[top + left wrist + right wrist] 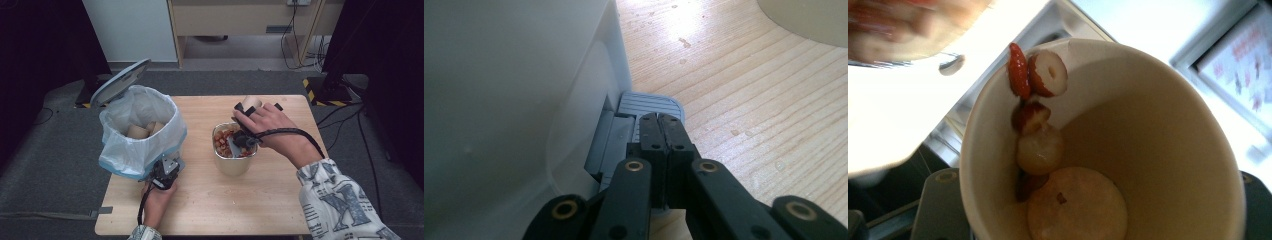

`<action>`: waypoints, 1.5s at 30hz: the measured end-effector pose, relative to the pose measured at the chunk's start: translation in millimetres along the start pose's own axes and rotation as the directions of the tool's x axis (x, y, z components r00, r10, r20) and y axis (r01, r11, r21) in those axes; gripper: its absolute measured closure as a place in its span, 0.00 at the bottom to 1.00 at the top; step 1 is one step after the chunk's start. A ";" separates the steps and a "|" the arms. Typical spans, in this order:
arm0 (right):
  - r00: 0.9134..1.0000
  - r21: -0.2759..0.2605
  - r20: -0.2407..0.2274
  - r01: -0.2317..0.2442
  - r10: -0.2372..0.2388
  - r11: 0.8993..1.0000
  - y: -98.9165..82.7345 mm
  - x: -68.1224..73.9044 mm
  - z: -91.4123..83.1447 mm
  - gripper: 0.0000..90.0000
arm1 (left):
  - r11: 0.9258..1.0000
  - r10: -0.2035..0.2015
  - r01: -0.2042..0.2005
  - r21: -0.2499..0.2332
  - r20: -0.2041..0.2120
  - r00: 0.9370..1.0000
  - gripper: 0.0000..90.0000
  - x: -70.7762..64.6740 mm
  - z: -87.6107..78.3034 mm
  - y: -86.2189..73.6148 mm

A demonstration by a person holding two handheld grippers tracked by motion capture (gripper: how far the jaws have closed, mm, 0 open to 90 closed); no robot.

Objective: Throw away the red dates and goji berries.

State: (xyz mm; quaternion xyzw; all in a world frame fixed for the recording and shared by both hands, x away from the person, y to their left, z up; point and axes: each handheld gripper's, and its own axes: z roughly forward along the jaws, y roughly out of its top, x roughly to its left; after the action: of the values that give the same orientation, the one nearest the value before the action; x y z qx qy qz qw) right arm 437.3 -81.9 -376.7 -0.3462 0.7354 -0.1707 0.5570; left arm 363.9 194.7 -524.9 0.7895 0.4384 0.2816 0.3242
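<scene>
Clearing leftovers, about mid-job. Nearest the camera, left of the square brushed-steel pot (pixel 234 164) on the pale wooden tabletop (pixel 210 200), the left gripper (pixel 169 167) has its black fingers (pixel 649 135) shut tight together, nothing between them, tips bearing down on the ribbed grey foot pedal (pixel 651 102). The pedal belongs to the white pedal bin w/ clear plastic liner (pixel 125 155), also left of the pot; its grey-blue round lid (pixel 120 80) stands tipped up on the bin's far side.

Over the pot's far rim, the right gripper (pixel 248 109) is clamped on a tan paper cup (pixel 252 102), tilted w/ its mouth toward the pot. The right gripper view looks into that cup: red-and-white fruit pieces (pixel 1040 147) cling along one wall.

Judged done: two brown paper cups (pixel 137 131) lie in the bin, and the pot holds a layer of reddish scraps (pixel 224 140). Judged left: shake out the held cup, then carry it left of the pot and drop it in the open bin.

Count: 1 bin, 1 lid, 1 pedal, 1 pot, 3 cups (2 binned, 1 held), approx. 6 fruit pieces in the held cup, tho overlap makes that uncertain. Scraps in the pot too small to count.
</scene>
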 end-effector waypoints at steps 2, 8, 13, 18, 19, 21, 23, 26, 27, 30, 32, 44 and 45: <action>0.989 0.031 0.051 -0.138 0.136 0.990 -15.9 -12.0 1.8 0.38 | 1.000 0.000 0.000 -0.001 0.000 1.000 0.99 0.0 0.1 0.0; 0.994 0.011 0.037 -0.099 0.098 0.995 -12.1 -9.5 -4.1 0.38 | 1.000 -0.001 0.001 0.000 0.002 1.000 0.99 0.3 0.1 0.0; 1.000 0.005 -0.011 -0.023 0.023 1.000 -3.5 3.0 -5.4 0.38 | 1.000 -0.002 0.002 -0.001 0.001 1.000 0.99 0.1 0.2 0.0; 0.987 -0.005 0.017 -0.161 0.161 0.987 -18.3 -7.2 -5.4 0.38 | 1.000 -0.002 0.002 0.000 0.001 1.000 0.99 0.3 0.1 -0.1; 0.986 -0.009 0.015 -0.166 0.167 0.986 -19.5 -7.2 -5.8 0.38 | 1.000 -0.002 0.002 -0.001 0.002 1.000 0.99 0.4 0.1 -0.1; 0.979 -0.027 0.009 -0.202 0.203 0.979 -22.5 -6.9 -6.9 0.38 | 1.000 -0.001 0.001 0.000 0.002 1.000 0.99 0.5 0.1 -0.1; 0.974 -0.035 0.005 -0.227 0.227 0.973 -24.8 -5.2 -6.8 0.38 | 1.000 -0.002 0.002 -0.001 0.003 1.000 0.99 0.5 0.1 -0.1; 0.970 -0.034 -0.009 -0.243 0.242 0.970 -27.1 -0.6 -6.3 0.37 | 1.000 -0.002 0.002 -0.001 0.002 1.000 0.99 0.3 0.2 -0.1; 0.967 -0.038 -0.010 -0.254 0.254 0.966 -28.5 -0.8 -6.5 0.37 | 1.000 -0.002 0.002 -0.001 0.002 1.000 0.99 0.4 0.2 -0.1; 0.965 -0.038 -0.010 -0.263 0.263 0.964 -31.8 -0.7 -6.7 0.37 | 1.000 -0.001 0.001 -0.001 0.001 1.000 0.99 0.3 0.1 -0.1; 0.964 -0.029 -0.003 -0.265 0.265 0.964 -33.3 -1.7 -7.6 0.37 | 1.000 -0.001 0.001 -0.001 0.001 1.000 0.99 0.3 0.2 -0.1; 0.920 -0.072 -0.008 -0.391 0.391 0.918 -44.0 -13.6 -12.7 0.37 | 1.000 -0.001 0.001 -0.001 0.002 1.000 0.99 0.5 0.1 -0.1; 0.911 -0.079 -0.014 -0.412 0.412 0.908 -46.2 -13.4 -12.5 0.37 | 1.000 -0.001 0.001 -0.001 0.002 1.000 0.99 0.4 0.1 -0.2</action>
State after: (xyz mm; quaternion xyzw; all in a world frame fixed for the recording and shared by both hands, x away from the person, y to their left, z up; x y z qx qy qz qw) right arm 442.2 -106.7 -333.8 -0.2056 0.7972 -0.0195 0.5673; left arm 364.1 195.1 -525.0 0.7894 0.4383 0.2809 0.3255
